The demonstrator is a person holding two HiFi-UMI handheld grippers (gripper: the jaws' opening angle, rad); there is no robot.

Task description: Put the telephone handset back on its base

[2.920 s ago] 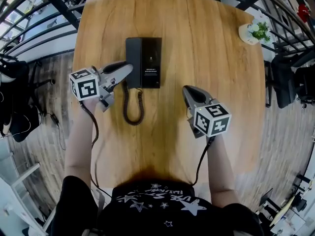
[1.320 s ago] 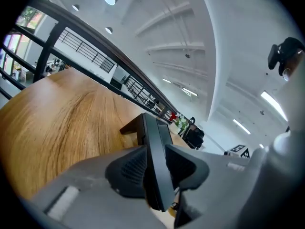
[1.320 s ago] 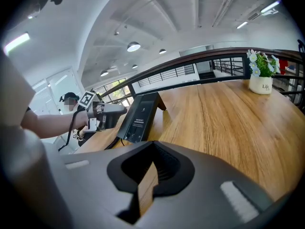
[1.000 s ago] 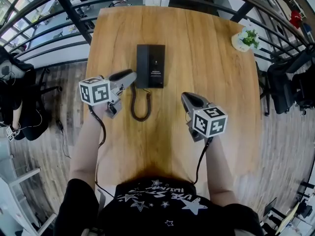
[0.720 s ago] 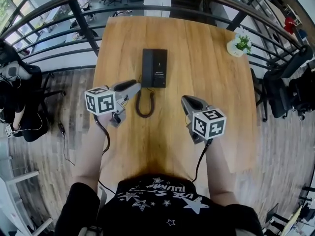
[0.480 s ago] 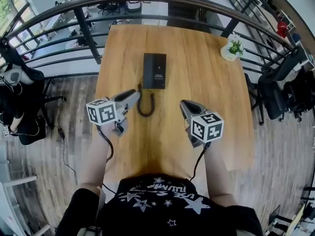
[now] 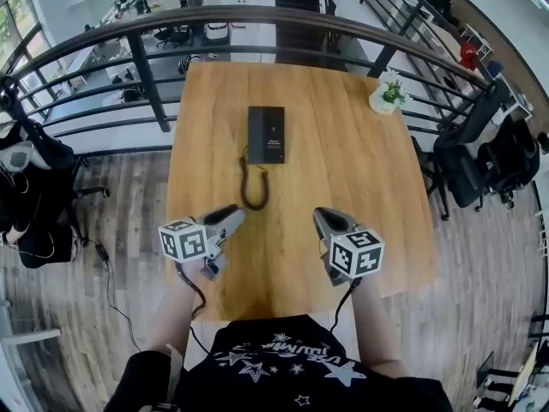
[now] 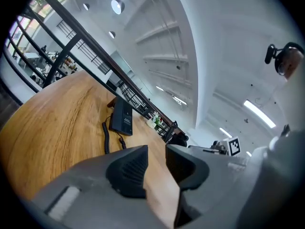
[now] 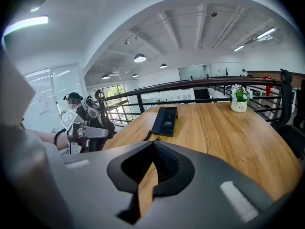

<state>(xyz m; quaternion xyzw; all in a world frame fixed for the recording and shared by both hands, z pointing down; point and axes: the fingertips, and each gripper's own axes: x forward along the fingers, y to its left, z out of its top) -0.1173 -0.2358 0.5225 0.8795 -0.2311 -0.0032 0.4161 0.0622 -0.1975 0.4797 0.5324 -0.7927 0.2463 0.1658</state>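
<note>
Handset (image 7: 255, 134) lies on its base (image 7: 274, 134) on the wood surface (image 7: 352, 178), at 12 o'clock from both claws and well apart from them. Curly cord (image 7: 251, 184) runs toward 6 o'clock. Left claw (image 7: 232, 215) is a little released and holds nothing. Right claw (image 7: 322, 218) is clenched, empty. Plant (image 7: 387, 95) sits at 2 o'clock.
</note>
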